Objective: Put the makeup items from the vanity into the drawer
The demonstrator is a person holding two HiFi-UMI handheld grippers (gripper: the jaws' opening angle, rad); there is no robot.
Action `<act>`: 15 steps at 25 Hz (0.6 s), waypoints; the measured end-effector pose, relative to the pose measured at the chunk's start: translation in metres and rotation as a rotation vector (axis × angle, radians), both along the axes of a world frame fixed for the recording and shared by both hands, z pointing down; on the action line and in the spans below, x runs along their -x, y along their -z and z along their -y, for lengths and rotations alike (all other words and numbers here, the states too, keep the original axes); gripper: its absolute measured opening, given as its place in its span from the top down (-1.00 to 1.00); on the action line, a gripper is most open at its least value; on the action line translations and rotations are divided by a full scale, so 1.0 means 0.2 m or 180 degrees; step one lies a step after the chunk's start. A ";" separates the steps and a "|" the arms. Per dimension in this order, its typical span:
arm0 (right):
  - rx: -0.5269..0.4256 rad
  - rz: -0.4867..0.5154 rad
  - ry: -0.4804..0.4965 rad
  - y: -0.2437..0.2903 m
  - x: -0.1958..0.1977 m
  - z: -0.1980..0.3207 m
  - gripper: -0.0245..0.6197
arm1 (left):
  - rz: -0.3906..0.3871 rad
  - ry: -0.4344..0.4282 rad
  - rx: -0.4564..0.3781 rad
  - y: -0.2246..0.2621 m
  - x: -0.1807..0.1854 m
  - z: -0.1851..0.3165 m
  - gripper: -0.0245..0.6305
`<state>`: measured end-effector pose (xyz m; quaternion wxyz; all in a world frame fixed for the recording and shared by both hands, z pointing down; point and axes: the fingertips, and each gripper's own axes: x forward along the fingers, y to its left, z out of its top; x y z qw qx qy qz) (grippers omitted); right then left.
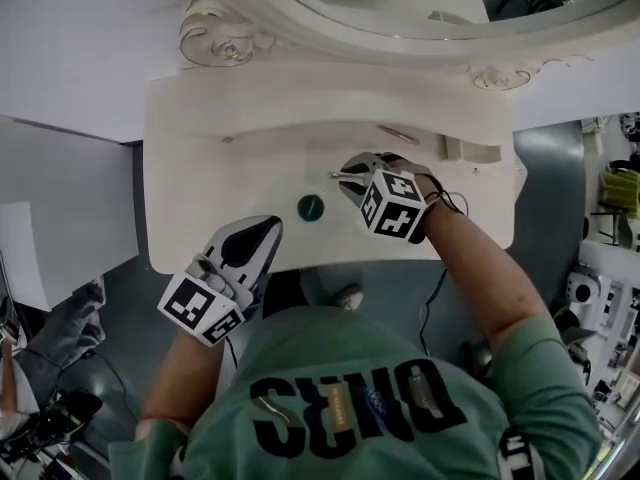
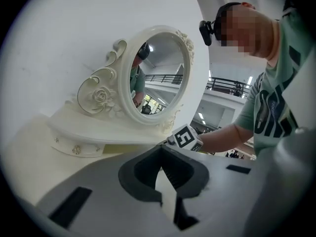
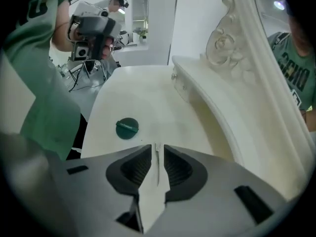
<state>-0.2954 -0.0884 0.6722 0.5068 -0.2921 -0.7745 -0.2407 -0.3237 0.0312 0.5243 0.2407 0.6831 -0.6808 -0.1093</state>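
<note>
Down at the left, by the front edge of the vanity, my left gripper waits with its jaws pressed together and nothing in them. I think it hangs back there so it does not get in the way.

Next along, a round green thing lies flat on the white top, a bit apart from both grippers. It looks like a lid or a little pot, and it has not gone into the drawer yet.

To the right of it is my right gripper, low over the top. Its jaws are squeezed on a thin stick, which pokes out past the tips. The jaws have to be almost closed because the stick is so skinny. A loose hold would let it slip.

Farther right and back, a pink thing lies near the raised shelf. Past that, at the right end, is a small box shape. I take it to be the open drawer, so the stick should go that way.
</note>
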 end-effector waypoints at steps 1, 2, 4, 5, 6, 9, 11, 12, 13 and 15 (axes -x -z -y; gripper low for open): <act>-0.0006 -0.0072 -0.0007 -0.05 0.02 0.00 0.64 | -0.0025 -0.0005 -0.0004 -0.02 0.00 0.00 0.90; -0.0009 -0.0139 -0.0015 -0.08 0.03 -0.01 0.64 | -0.0051 -0.0009 -0.0006 -0.03 0.01 0.00 0.90; -0.0006 -0.0240 -0.0039 -0.14 0.04 -0.01 0.63 | -0.0102 -0.0010 -0.0003 -0.06 0.01 0.00 0.90; 0.0005 -0.0276 -0.0056 -0.16 0.04 -0.02 0.63 | -0.0124 -0.0007 0.0002 -0.07 0.02 -0.01 0.90; 0.0020 -0.0308 -0.0074 -0.18 0.04 -0.02 0.64 | -0.0143 -0.0001 0.0008 -0.08 0.03 -0.01 0.90; 0.0063 -0.0395 -0.0101 -0.22 0.03 -0.04 0.64 | -0.0188 0.0016 0.0019 -0.10 0.04 -0.01 0.90; 0.0080 -0.0433 -0.0101 -0.24 0.03 -0.05 0.65 | -0.0208 0.0012 0.0019 -0.11 0.03 -0.01 0.90; 0.0084 -0.0445 -0.0099 -0.25 0.03 -0.05 0.67 | -0.0214 0.0007 0.0021 -0.11 0.03 -0.01 0.90; 0.0089 -0.0455 -0.0094 -0.25 0.03 -0.06 0.67 | -0.0217 0.0001 0.0022 -0.11 0.03 -0.01 0.90; 0.0100 -0.0452 -0.0069 -0.25 0.02 -0.06 0.75 | -0.0218 -0.0014 0.0027 -0.12 0.02 0.00 0.90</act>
